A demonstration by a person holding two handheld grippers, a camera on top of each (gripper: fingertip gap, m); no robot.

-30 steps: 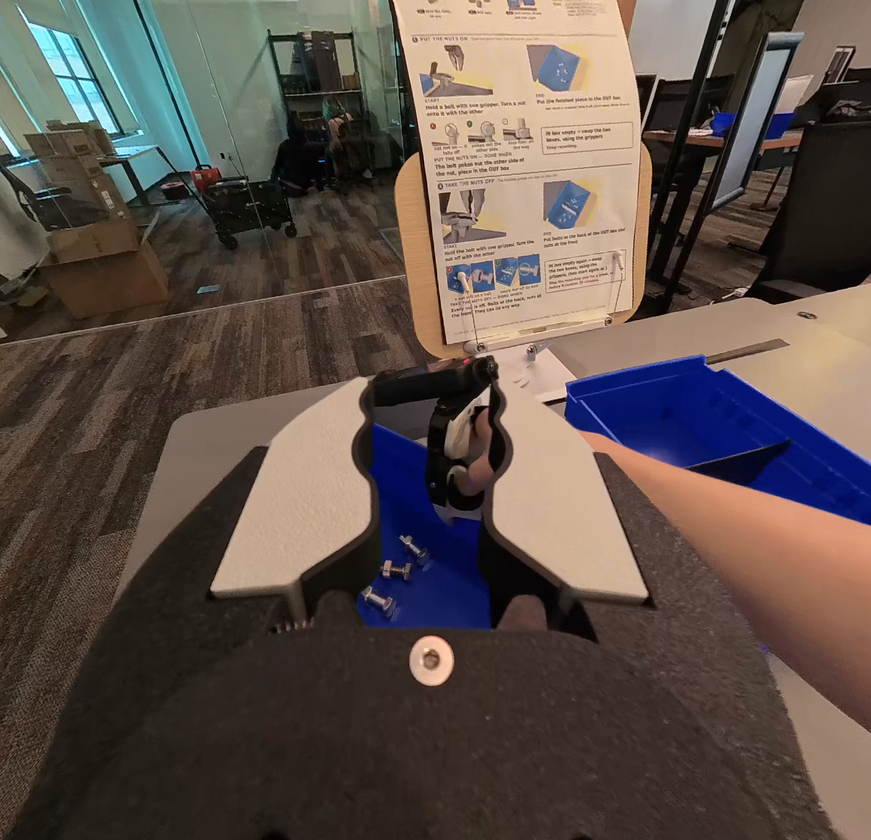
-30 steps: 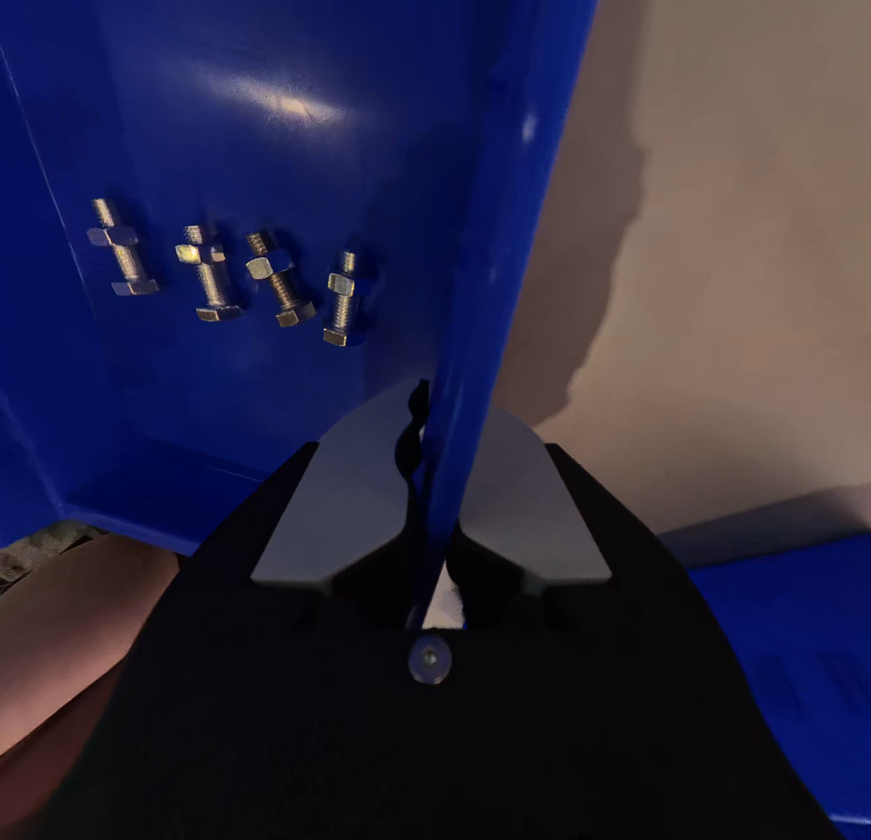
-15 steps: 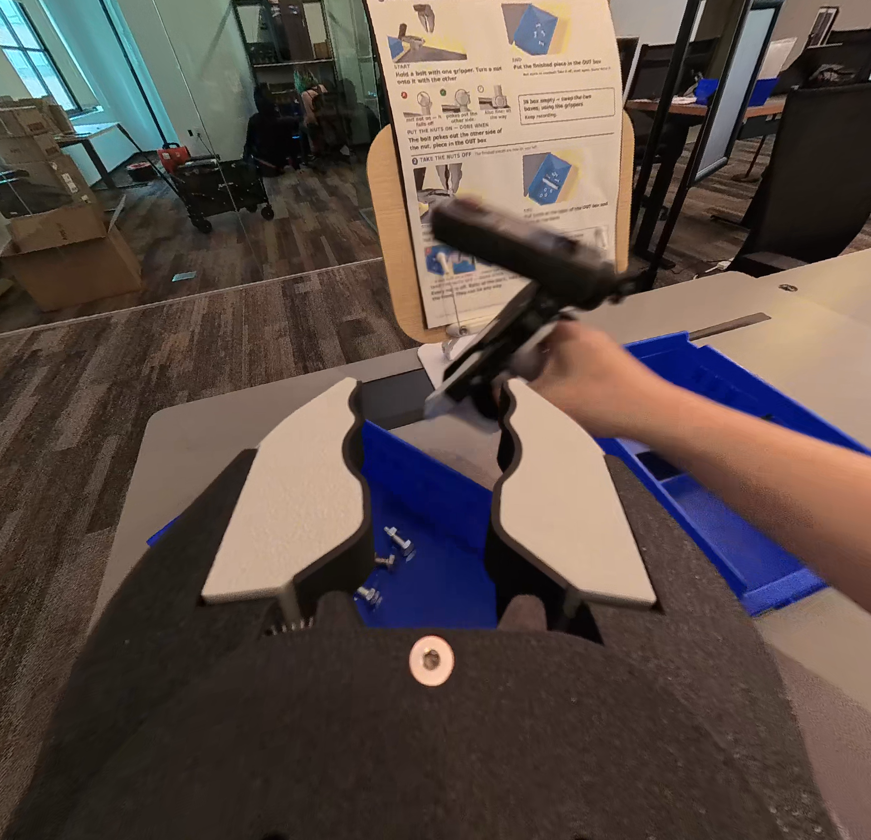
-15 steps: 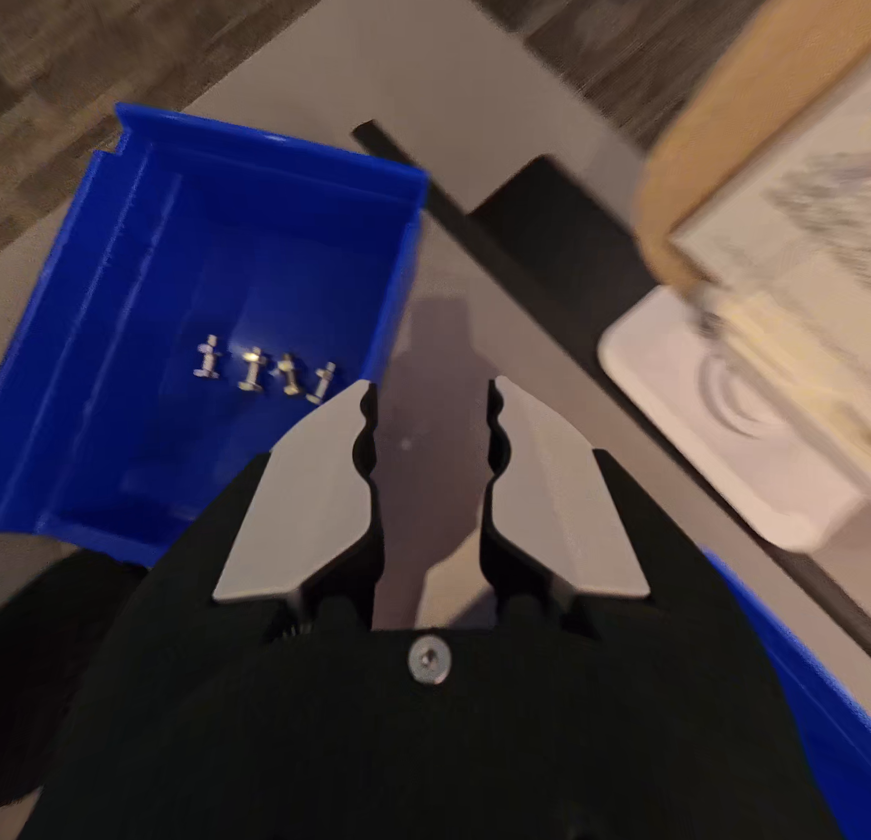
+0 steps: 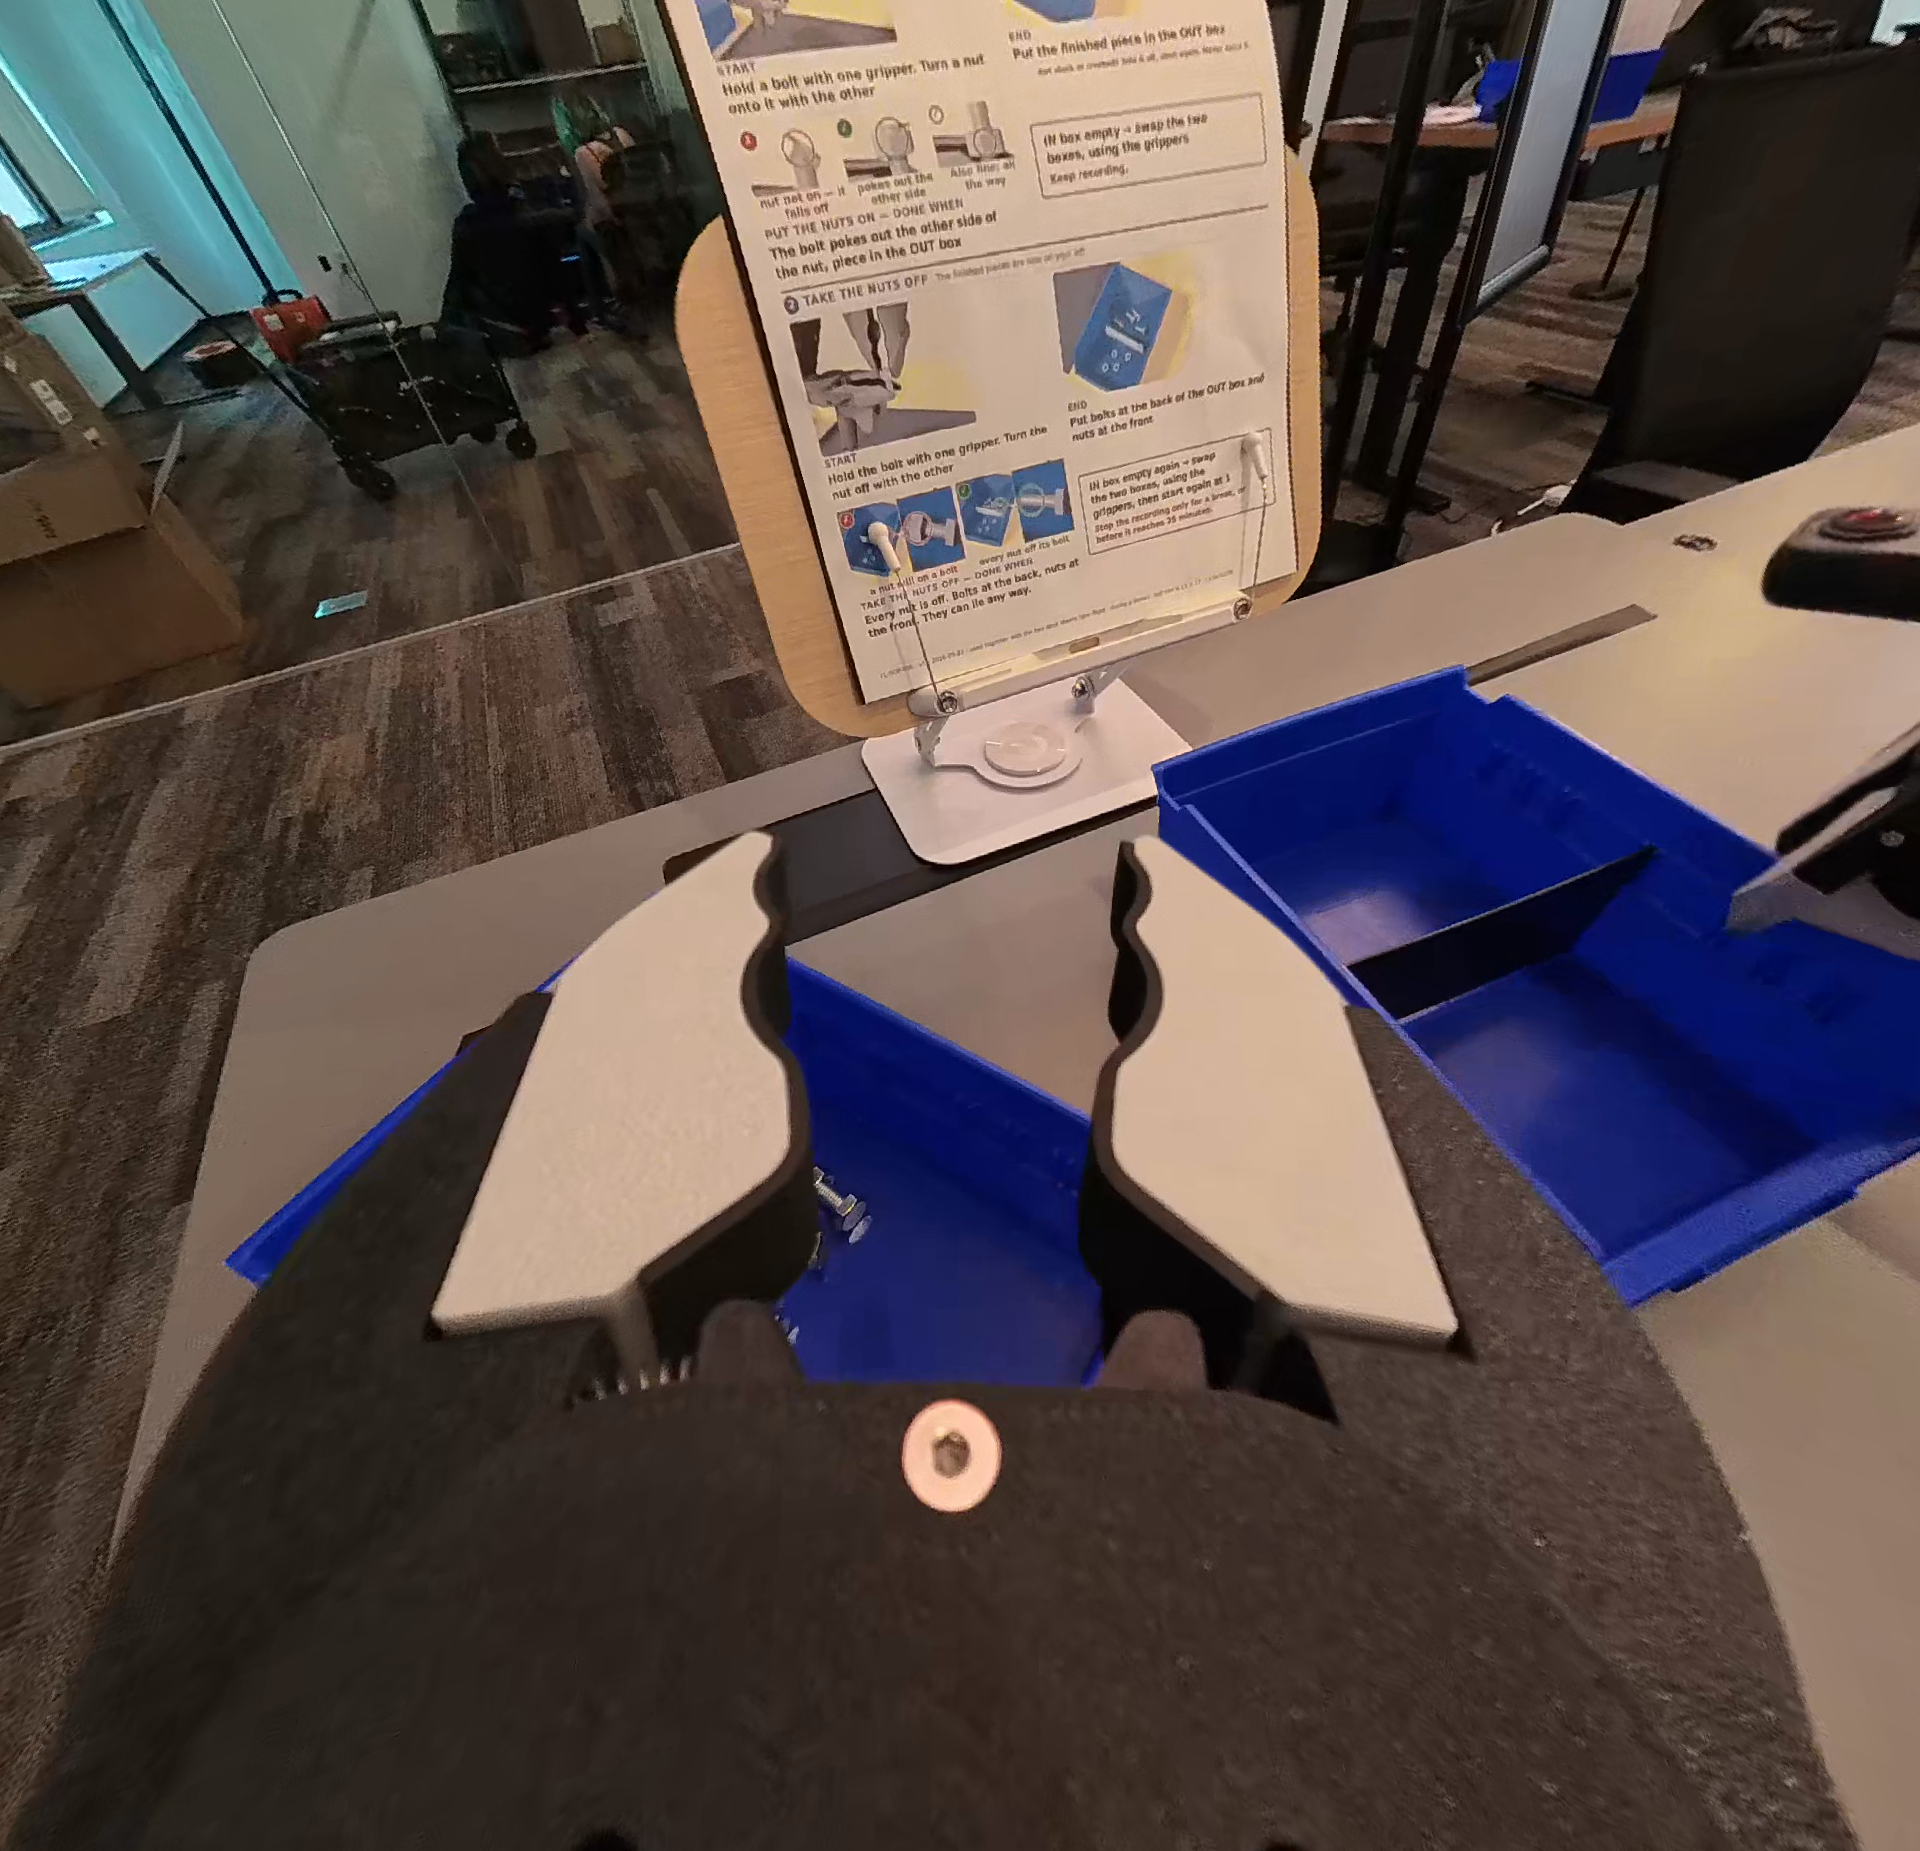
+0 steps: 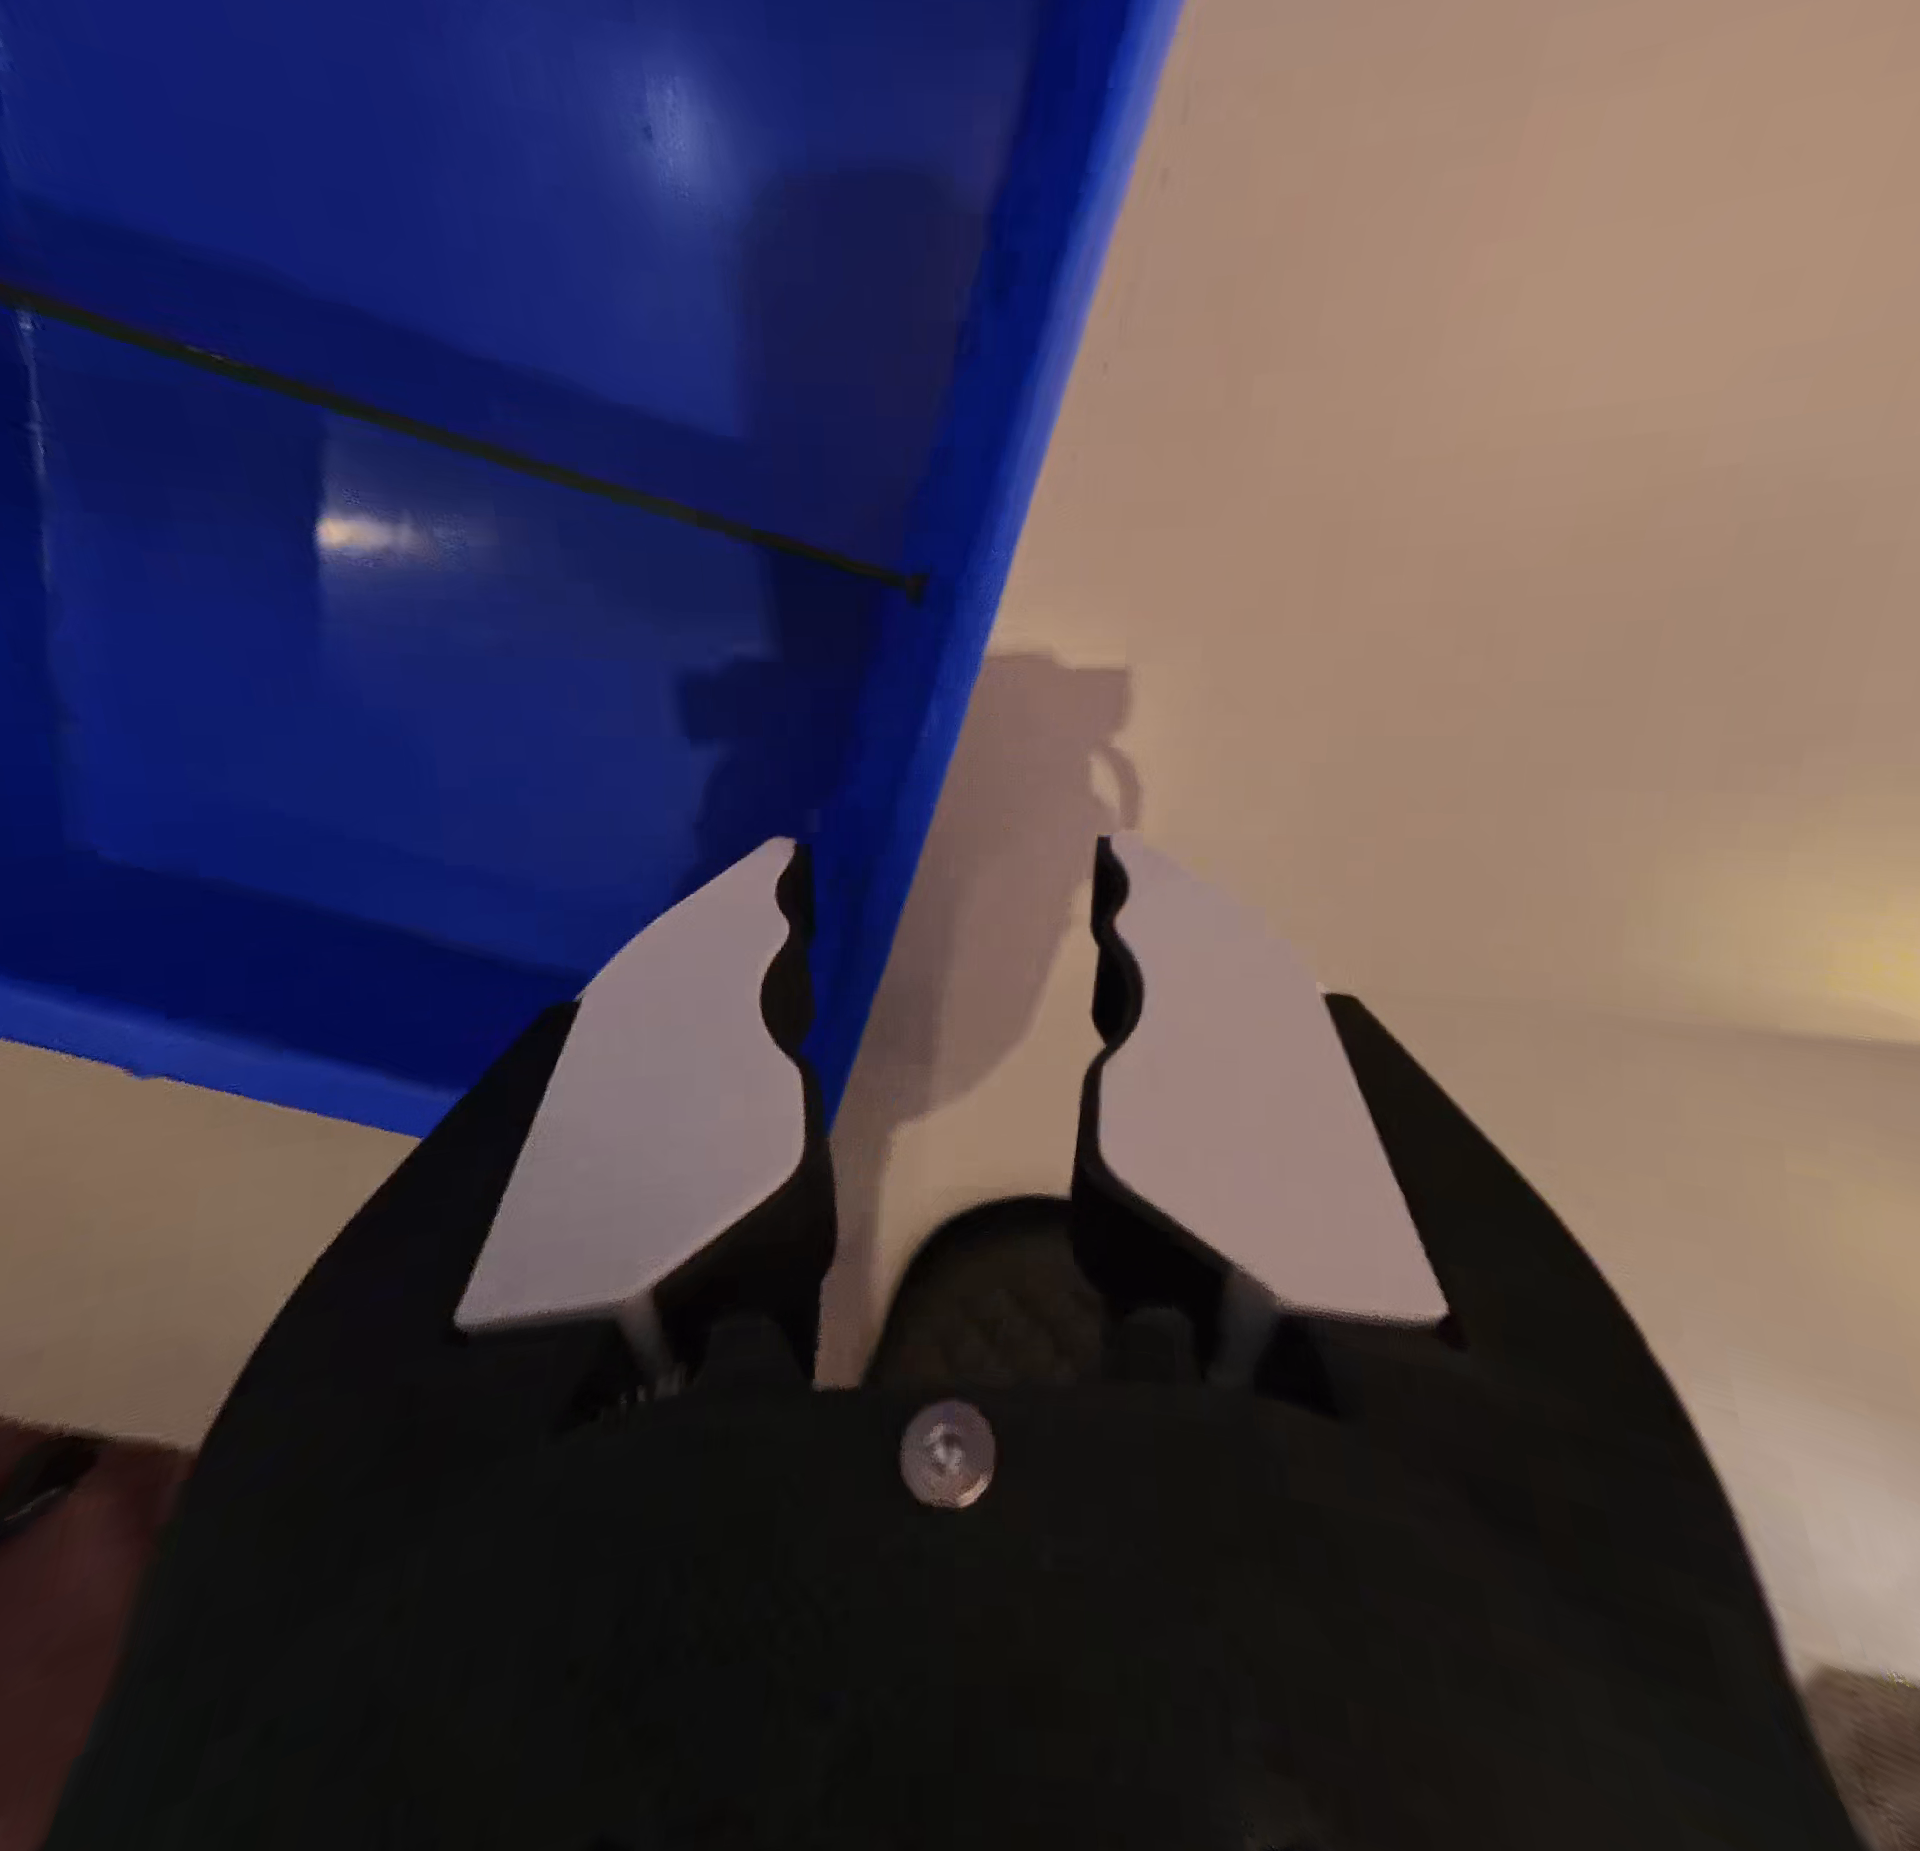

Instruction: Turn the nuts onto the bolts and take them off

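Looks like a grab on the divided bin (image 6: 935,658) is coming up. Got the right hand-held gripper (image 6: 945,851) spread fairly wide and holding nothing, straddling that bin's right side wall near its front corner: left finger inside the bin, right finger outside over the counter (image 6: 1455,554). Wall running lengthwise straight ahead between the jaws, so probably just needs a squeeze, not a reach. Can't tell whether the left finger is touching the wall or only just beside it, bit blurry there. Got the left hand-held gripper (image 5: 945,851) wide open too, empty, off to the left of the divided bin and hovering over a second blue bin (image 5: 935,1053). Bolts (image 5: 836,1204) with nuts on them down in that second bin, well apart from the divided bin and way nearer the left side than the right. Only one bolt properly showing; rest tucked behind the left finger, so no idea how many. Nothing spotted in the divided bin on either side of its black divider (image 5: 1496,939), though its near right part is cut off.
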